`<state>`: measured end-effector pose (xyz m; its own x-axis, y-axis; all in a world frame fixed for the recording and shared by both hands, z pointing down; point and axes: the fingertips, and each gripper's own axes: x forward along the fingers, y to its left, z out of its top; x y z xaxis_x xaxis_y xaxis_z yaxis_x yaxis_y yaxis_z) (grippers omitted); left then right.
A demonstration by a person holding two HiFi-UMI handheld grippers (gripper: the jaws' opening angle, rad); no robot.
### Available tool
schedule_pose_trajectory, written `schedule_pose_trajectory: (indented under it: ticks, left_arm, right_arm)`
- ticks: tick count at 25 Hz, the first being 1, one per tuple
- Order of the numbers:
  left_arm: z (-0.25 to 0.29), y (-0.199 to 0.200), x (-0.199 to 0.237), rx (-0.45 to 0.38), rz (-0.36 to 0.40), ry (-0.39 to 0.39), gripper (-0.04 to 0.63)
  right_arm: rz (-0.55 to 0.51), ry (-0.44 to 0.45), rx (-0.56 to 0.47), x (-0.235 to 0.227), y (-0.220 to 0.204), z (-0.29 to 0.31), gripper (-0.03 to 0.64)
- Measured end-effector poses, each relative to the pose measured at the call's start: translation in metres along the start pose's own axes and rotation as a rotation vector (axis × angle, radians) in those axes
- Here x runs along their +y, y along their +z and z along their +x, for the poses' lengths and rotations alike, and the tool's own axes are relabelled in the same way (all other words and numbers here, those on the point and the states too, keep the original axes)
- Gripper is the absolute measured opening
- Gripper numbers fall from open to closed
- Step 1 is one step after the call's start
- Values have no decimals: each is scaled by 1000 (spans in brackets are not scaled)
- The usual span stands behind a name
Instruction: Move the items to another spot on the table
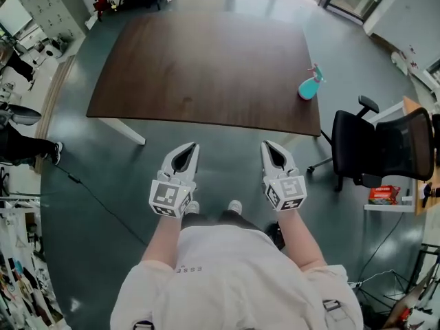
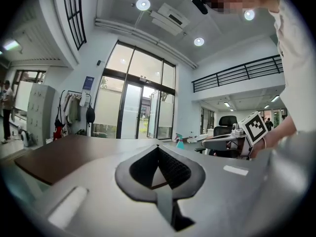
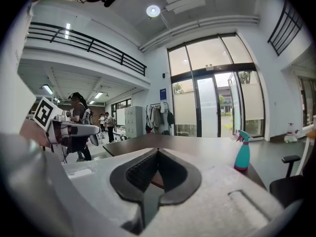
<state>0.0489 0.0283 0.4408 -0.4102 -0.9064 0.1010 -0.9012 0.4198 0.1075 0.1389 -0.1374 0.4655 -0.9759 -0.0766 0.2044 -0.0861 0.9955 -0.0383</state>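
A teal spray bottle [image 1: 309, 86] stands upright near the right edge of the brown table [image 1: 199, 67]. It is the only item I see on the table. Both grippers hang over the floor in front of the table's near edge, well short of the bottle. My left gripper [image 1: 191, 146] is shut with nothing in it, and so is my right gripper [image 1: 267, 145]. In the left gripper view the jaws [image 2: 158, 148] meet at the tip, with the bottle [image 2: 179, 142] small and far off. The right gripper view shows the closed jaws [image 3: 158, 151] and the bottle [image 3: 242, 152] ahead to the right.
A black office chair [image 1: 375, 150] stands right of the table's near corner, beside a desk with a red packet [image 1: 383, 194]. A white table leg [image 1: 124, 130] shows at the near left. People stand at the far left [image 1: 20, 143]. A cable [image 1: 96, 198] lies on the floor.
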Motion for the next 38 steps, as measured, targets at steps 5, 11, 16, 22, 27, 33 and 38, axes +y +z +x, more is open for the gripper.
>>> schedule_pose_trajectory:
  ticks: [5, 11, 16, 22, 27, 33, 38]
  left_arm:
    - [-45, 2, 52, 3, -13, -28, 15]
    - [-87, 6, 102, 2, -2, -63, 15]
    - [-101, 2, 128, 1, -14, -61, 15]
    - [-107, 8, 132, -24, -11, -101, 15]
    - [-111, 9, 138, -30, -13, -108, 15]
    - [-109, 9, 138, -35, -14, -117, 15]
    - [-107, 10, 139, -41, -12, -121, 15]
  right_arm:
    - [-2, -28, -11, 64, 3, 25, -8]
    - [16, -74, -35, 123, 5, 44, -8]
    - [-14, -74, -41, 158, 8, 48, -9]
    - [-67, -72, -43, 176, 15, 51, -8]
    - [-68, -80, -41, 182, 14, 55, -9]
    - [-32, -73, -37, 180, 14, 60, -9]
    - [-56, -83, -32, 177, 18, 62, -9]
